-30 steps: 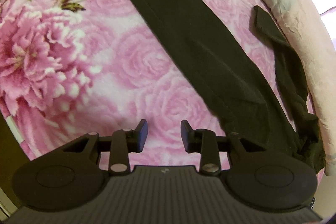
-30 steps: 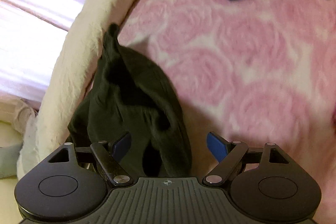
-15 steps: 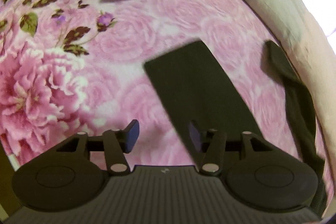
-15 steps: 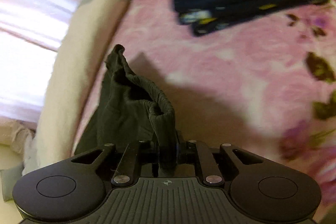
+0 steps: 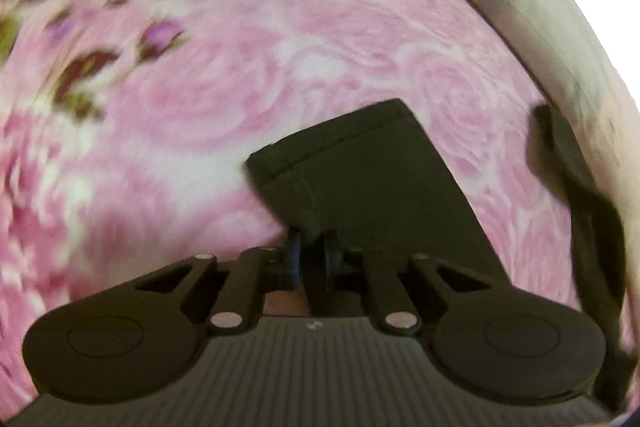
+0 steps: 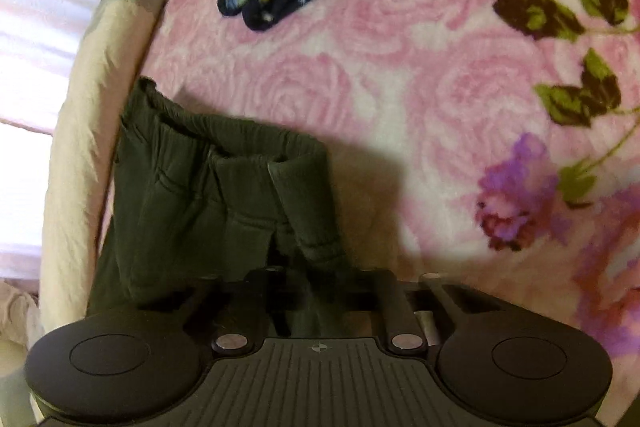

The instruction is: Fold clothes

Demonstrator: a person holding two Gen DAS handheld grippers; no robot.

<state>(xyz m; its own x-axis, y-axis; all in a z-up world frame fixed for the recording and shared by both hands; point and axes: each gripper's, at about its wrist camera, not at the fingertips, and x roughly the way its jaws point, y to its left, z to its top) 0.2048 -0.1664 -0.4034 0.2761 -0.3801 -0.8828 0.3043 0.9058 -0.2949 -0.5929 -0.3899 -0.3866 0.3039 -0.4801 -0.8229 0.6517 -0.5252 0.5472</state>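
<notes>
Our left gripper (image 5: 311, 251) and right gripper (image 6: 308, 291) both clamp dark trousers (image 5: 372, 183) on the bed (image 5: 280, 67); soft, limp cloth, probably best held at hems.

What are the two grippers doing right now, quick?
Left gripper: shut on the dark garment, near its flat leg end.
Right gripper: shut on the dark garment's bunched, gathered end.
</notes>
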